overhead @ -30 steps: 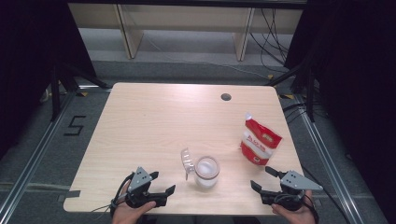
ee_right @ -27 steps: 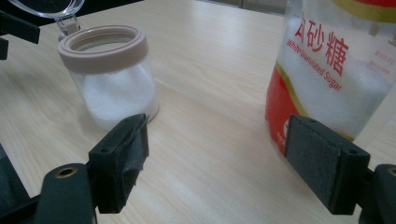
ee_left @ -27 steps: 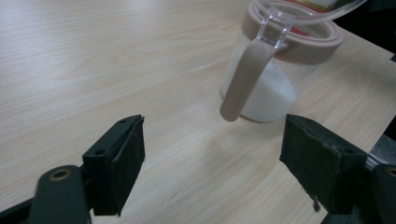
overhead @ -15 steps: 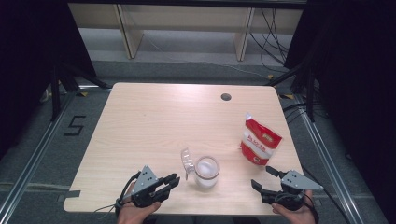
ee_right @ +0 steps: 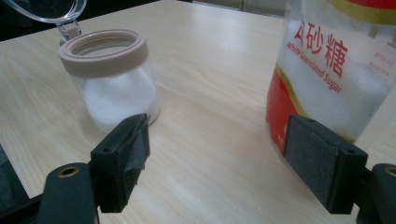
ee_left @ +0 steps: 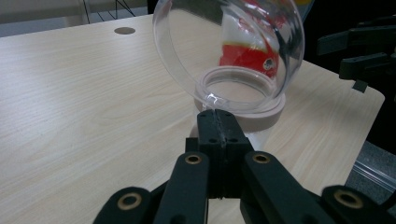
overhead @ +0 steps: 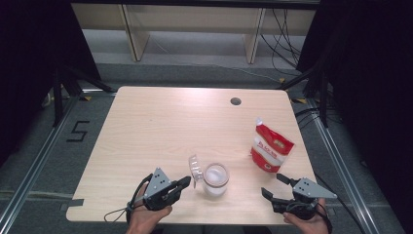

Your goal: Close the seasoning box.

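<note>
the jar (overhead: 215, 179) stands near the front edge of the table (overhead: 160, 126), between the two hands, half full of white sugar, with a beige collar round its mouth. its clear domed lid (overhead: 196, 169) stands tipped up at the jar's left side. the left gripper (overhead: 184, 182) has just been closing and now pinches the lid's thin tab, jaws tight together. that lid looks light, stiff and slick, so a hold on the tab seems right, though it may twist out. the right gripper (overhead: 275, 186) waits with jaws wide, holding nothing, near the sugar bag (overhead: 271, 152) on the right, which looks soft and saggy.
</note>
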{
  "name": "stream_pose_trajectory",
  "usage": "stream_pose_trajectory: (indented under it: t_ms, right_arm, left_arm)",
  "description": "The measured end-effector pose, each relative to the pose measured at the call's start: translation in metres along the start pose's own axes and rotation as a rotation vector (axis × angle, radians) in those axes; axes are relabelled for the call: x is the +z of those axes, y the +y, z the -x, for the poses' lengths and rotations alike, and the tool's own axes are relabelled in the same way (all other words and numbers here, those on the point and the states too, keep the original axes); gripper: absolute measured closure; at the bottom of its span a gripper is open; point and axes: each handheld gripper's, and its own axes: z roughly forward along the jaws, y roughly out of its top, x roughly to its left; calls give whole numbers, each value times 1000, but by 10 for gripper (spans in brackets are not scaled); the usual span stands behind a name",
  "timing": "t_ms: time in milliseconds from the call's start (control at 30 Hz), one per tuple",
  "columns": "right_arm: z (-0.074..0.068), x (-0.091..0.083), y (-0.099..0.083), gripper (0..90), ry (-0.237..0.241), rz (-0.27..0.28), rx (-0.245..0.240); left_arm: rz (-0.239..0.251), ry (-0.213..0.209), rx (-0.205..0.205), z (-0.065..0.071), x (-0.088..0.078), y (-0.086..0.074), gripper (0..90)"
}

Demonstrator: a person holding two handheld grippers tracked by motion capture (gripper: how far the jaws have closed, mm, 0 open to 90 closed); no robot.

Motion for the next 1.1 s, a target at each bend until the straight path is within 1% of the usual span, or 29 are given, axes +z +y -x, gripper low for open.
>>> stream_pose_trajectory:
  t_ms: [33,67,133,167,200,233,267,300,333,367,400,433,467,500,533,567,600,633,667,700,733,767,800,867,900,933,1033,1067,1100]
  right_arm:
    - [0,0,0,238,0,0,0]
    - [1,0,0,240,-4,6,-16]
    - [1,0,0,240,-7,8,-18]
    - [0,0,1,241,-6,6,-15]
    - [-2,0,0,241,-8,-5,5]
    - [0,1,0,241,3,5,-8]
    - [-2,1,0,242,4,1,9]
    - [-2,1,0,242,4,1,9]
    - [0,2,0,242,12,9,-6]
    - [0,0,0,243,-2,2,-4]
    - [0,0,0,243,-3,7,-18]
    - [0,2,0,244,18,9,-3]
    - [1,2,0,244,11,14,-30]
    - [1,2,0,244,11,14,-30]
    - [1,2,0,244,4,11,-36]
    - [3,2,0,244,0,24,-54]
    - [2,2,0,244,-1,23,-54]
    - [1,2,0,245,-1,13,-41]
    - [1,2,0,245,-1,13,-41]
    - [1,2,0,245,4,10,-38]
    - [1,2,0,246,4,10,-38]
    - [1,2,0,246,4,10,-38]
    - [1,2,0,246,6,5,-25]
    - [1,2,0,246,7,4,-24]
    - [1,2,0,246,14,7,-20]
    - [1,2,0,246,7,15,-27]
    - [1,1,0,246,-1,6,-28]
    - [-2,1,-1,246,2,-10,12]
    - [-2,1,-1,246,3,-11,13]
  left_arm:
    - [0,0,0,0,0,0,895]
    - [-1,0,-1,0,2,1,895]
    - [-7,9,-3,1,3,1,895]
    - [3,2,-14,1,5,1,895]
    - [2,-2,0,1,5,1,895]
    - [1,-3,1,1,6,1,895]
    - [-11,9,11,1,5,2,894]
    - [-11,9,11,1,5,2,895]
    - [-11,11,14,0,5,1,895]
    - [-12,10,10,0,6,1,895]
    - [-17,10,12,-1,6,1,894]
    - [-4,-2,2,0,7,1,894]
    - [-4,-2,2,0,7,1,894]
    - [-1,-1,3,0,7,0,894]
    - [-10,-2,17,1,8,1,894]
    - [-12,-4,14,2,8,1,894]
    - [-12,-4,14,2,8,1,894]
    - [-8,-9,13,2,9,1,894]
    - [0,-17,-3,2,10,1,894]
    - [1,-18,-3,2,11,1,894]
    - [-4,-21,12,2,10,2,894]
    - [-6,-24,9,2,11,1,894]
    - [-14,-17,9,2,10,2,893]
    - [-5,-24,5,2,12,1,893]
    - [-14,-16,11,2,11,2,893]
    - [-14,-17,3,3,12,2,893]
    - [-7,-20,12,3,12,3,892]
    - [-8,-21,12,3,12,3,892]
    - [-4,-23,-1,4,13,3,892]
